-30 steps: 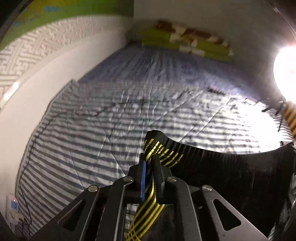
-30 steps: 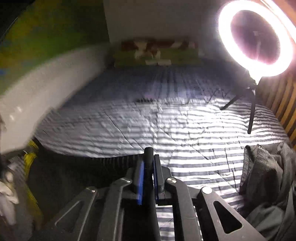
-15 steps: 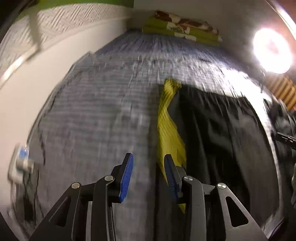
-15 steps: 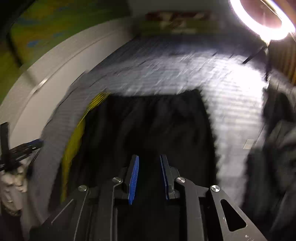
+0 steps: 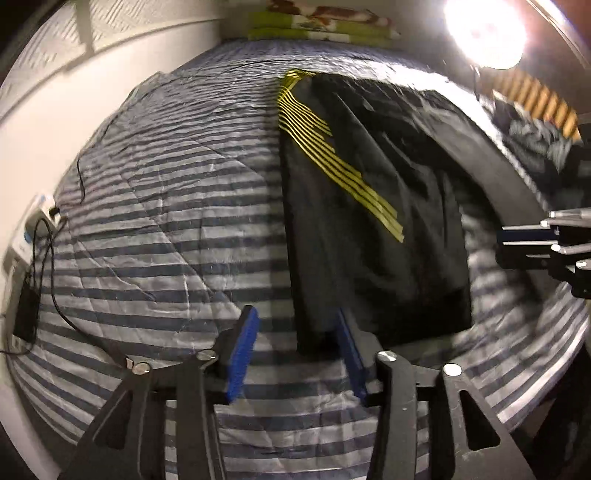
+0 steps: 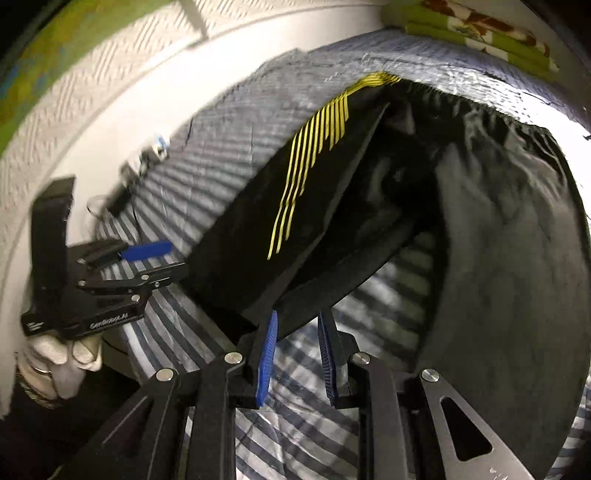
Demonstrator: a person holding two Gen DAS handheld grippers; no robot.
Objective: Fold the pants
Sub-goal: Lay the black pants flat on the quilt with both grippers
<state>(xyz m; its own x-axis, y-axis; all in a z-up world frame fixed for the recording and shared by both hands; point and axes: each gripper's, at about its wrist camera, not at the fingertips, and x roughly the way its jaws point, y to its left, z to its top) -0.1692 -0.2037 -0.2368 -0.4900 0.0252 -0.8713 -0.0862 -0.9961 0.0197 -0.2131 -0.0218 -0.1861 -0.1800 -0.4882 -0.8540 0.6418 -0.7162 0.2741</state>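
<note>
Black track pants point(image 5: 373, 229) with yellow side stripes point(image 5: 332, 155) lie spread flat on the striped bedsheet point(image 5: 155, 221), waistband toward the folded blankets point(image 5: 321, 26) at the far end, leg hems nearest the cameras. Left hand-held gripper point(image 5: 295, 350) is released and its jaws are opening, straddling the near hem corner without the blue pads point(image 5: 242, 350) pressing on it. Right hand-held gripper point(image 6: 297, 354) is parted a little, a hem edge just at its tips, nothing pinched; a gloved hand point(image 6: 62, 354) shows low in the right wrist view, ring light point(image 5: 484, 33) glaring top right.
</note>
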